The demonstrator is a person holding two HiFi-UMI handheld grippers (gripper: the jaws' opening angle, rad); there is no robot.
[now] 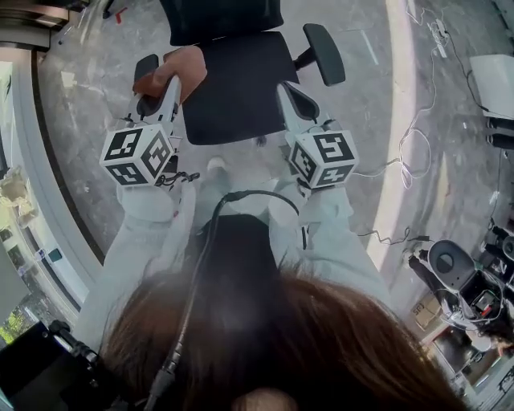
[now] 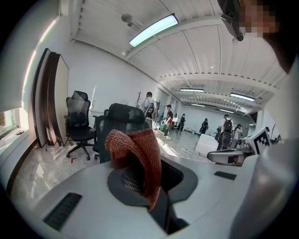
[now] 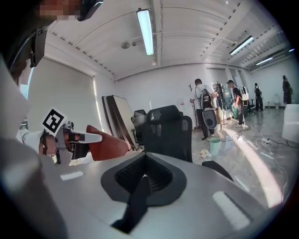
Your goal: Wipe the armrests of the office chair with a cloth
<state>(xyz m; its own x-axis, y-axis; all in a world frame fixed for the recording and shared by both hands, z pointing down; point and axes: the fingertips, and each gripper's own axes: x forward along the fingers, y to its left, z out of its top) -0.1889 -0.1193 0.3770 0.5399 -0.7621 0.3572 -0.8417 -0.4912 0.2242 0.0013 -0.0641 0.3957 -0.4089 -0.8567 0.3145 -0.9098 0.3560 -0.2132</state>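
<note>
While left gripper (image 1: 161, 90) pinches cloth (image 1: 178, 67) crosswise over an armrest (image 1: 147, 63), right fingers (image 1: 292, 102) sit closed.

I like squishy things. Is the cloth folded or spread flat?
Folded: the red cloth bunches over itself, pinched in the left hand-held gripper.

Seat (image 1: 237, 88): bare, open to reach from 6 o'clock, between the two hand-held grippers.
Backrest (image 1: 221, 18): closes off the 12 o'clock side.
Left armrest (image 1: 146, 66): at 10 o'clock, partly covered by the cloth (image 1: 173, 71) clamped in the left hand-held gripper (image 1: 165, 90).
Right armrest (image 1: 324, 53): at 1 o'clock, top uncovered. The right hand-held gripper (image 1: 291, 95), jaws together, is near it but apart.
Floor (image 1: 377, 104): open at 2 o'clock, with cables (image 1: 414, 152) trailing at 3 o'clock.
Window ledge (image 1: 36, 185): bounds the 9 o'clock side.
</note>
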